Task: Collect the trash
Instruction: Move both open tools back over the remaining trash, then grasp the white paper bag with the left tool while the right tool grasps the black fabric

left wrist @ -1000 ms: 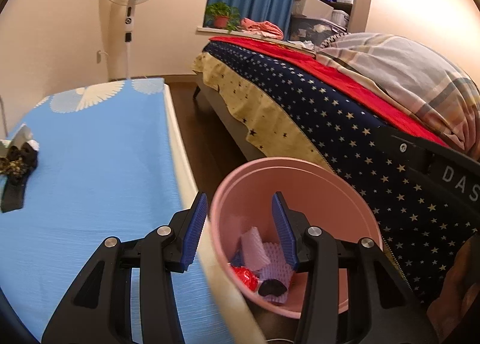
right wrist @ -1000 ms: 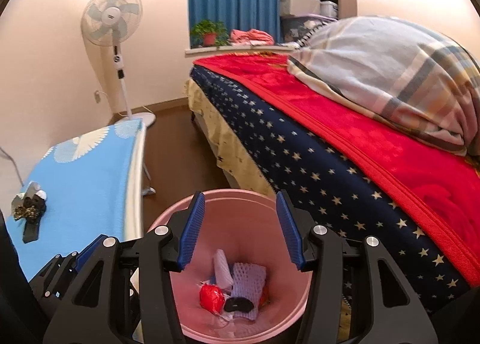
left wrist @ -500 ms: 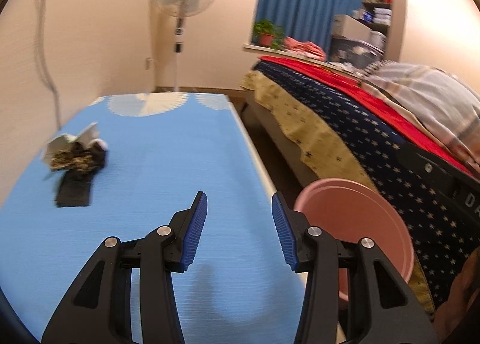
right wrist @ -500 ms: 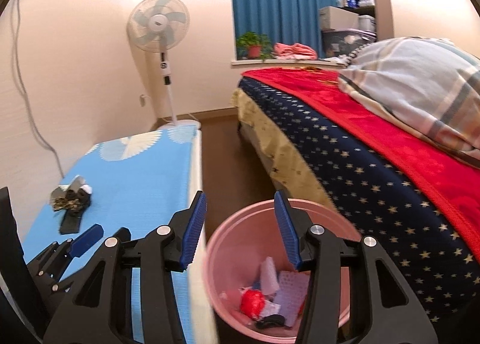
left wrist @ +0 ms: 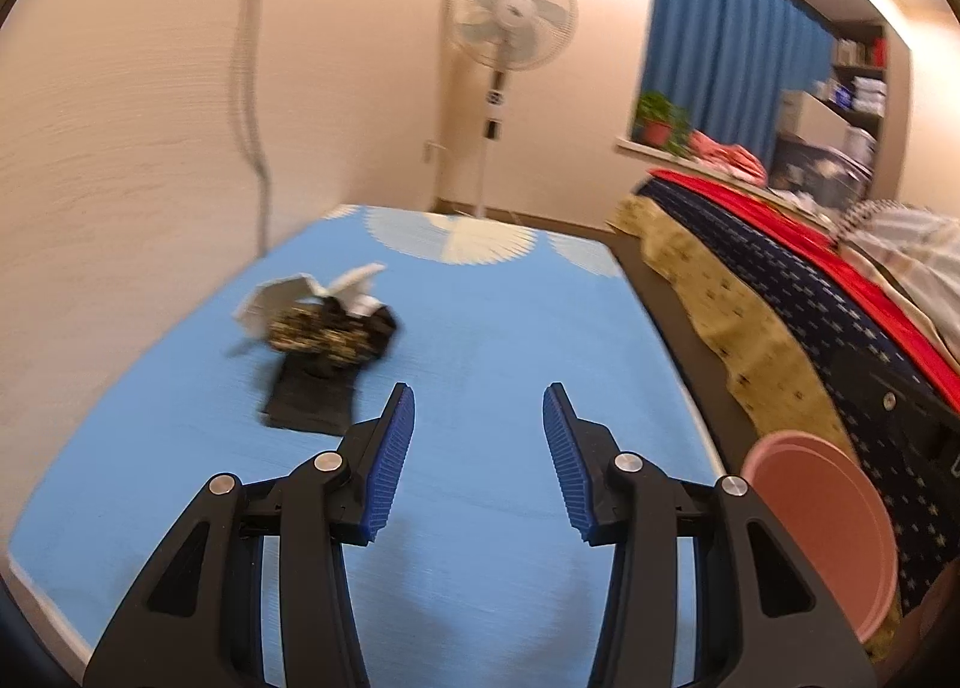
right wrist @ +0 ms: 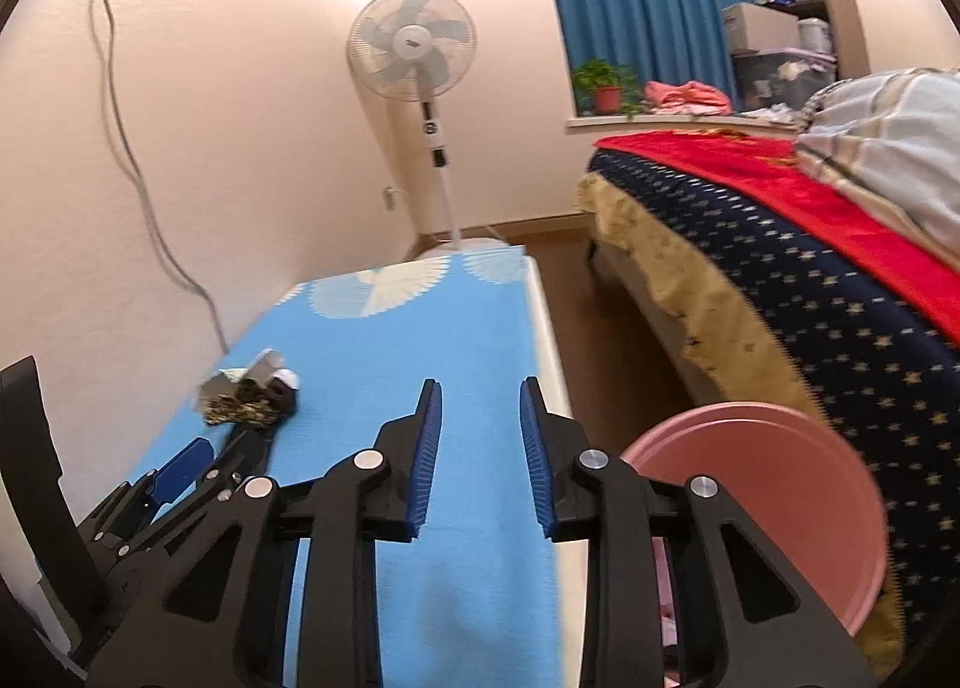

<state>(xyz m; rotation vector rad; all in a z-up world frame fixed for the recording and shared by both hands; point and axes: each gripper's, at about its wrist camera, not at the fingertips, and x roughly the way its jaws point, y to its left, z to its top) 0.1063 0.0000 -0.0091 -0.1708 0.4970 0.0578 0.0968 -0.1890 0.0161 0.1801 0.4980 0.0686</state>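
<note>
A small pile of trash (left wrist: 324, 334), white paper scraps on black and gold-patterned wrappers, lies on the blue-covered table (left wrist: 492, 328) near the wall; it also shows in the right wrist view (right wrist: 252, 400). My left gripper (left wrist: 478, 424) is open and empty above the table, to the right of the pile. My right gripper (right wrist: 480, 418) is open and empty over the table's right part. The pink bin (right wrist: 762, 478) stands on the floor between table and bed; it also shows in the left wrist view (left wrist: 828, 514).
A bed (right wrist: 780, 268) with a starred navy cover and red blanket runs along the right. A standing fan (right wrist: 420, 57) is at the far wall. A power cable (right wrist: 150, 196) hangs down the wall beside the table. A brown floor strip separates table and bed.
Both grippers have swung left, away from over the pink bin toward the blue table. The trash pile now sits nearer the left gripper. Both stay open.
</note>
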